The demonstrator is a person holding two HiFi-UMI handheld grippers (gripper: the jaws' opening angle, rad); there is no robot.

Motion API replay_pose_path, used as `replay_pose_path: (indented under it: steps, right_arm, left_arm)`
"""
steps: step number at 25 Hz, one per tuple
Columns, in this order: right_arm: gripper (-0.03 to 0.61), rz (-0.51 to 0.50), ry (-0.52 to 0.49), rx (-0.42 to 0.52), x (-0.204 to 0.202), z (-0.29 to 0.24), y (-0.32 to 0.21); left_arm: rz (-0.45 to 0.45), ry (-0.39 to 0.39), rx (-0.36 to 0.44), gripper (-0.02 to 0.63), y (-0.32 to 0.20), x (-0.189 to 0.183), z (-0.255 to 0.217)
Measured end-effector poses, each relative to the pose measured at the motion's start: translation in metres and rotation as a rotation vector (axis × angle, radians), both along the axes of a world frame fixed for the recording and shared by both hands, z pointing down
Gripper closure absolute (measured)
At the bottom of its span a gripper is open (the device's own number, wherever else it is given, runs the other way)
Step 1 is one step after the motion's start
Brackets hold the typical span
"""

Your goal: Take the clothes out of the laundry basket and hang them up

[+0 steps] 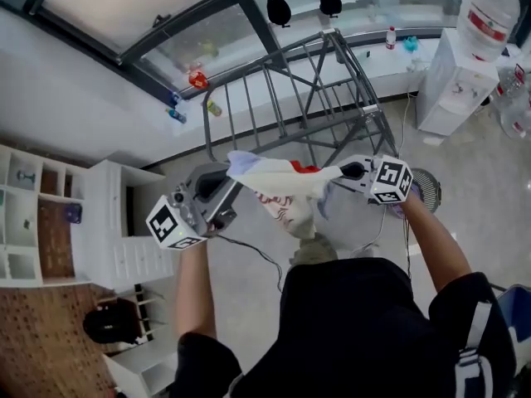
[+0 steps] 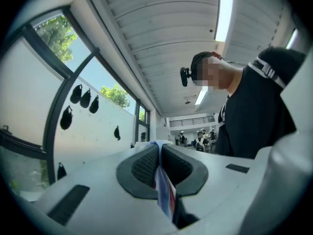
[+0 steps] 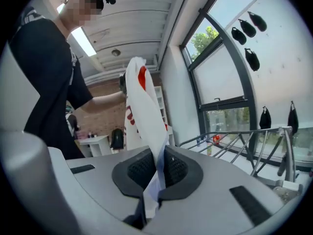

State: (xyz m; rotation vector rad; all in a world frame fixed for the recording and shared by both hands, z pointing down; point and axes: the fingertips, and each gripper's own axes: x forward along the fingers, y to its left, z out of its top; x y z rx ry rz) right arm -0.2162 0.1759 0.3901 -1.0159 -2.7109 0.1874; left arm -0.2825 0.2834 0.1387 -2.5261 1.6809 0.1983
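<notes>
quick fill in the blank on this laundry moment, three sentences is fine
1. The white garment is stretched between ____ grippers.
2. The right gripper has its jaws ____ on the cloth.
3. The print on the garment is coloured ____.

Missing words: both; shut; red

Both arms are stretched out in front at roughly the same height, left gripper (image 1: 231, 181) and right gripper (image 1: 344, 172) angled in toward each other, each one's jaws pinched tight on the garment (image 1: 282, 191).
</notes>
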Motion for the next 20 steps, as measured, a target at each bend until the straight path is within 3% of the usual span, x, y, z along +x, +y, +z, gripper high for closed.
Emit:
replay_pose_path:
  steps: [3,8,14,20]
  right_arm:
    - [0.571,0.095,0.012,0.028,-0.022,-0.022,-0.023]
    - [0.571,0.207,0.010,0.070,-0.070,-0.070,-0.056]
    - [0.572,0.329,-0.032,0.211,-0.130,-0.151,-0.066]
    - [0.572,0.362,-0.066,0.309,-0.190,-0.197,-0.060]
  left_arm:
    - [-0.141,-0.035,-0.036,0.598,0.028,-0.055,0.019]
    - [-0.244,-0.067,-0.049,0.598,0.059,-0.125,0.041]
    - [-0.450,-0.206,-0.225,0.598,0.073,-0.208,0.051]
    - [-0.570,-0.238,-0.215,0.598,0.084,-0.276,0.026]
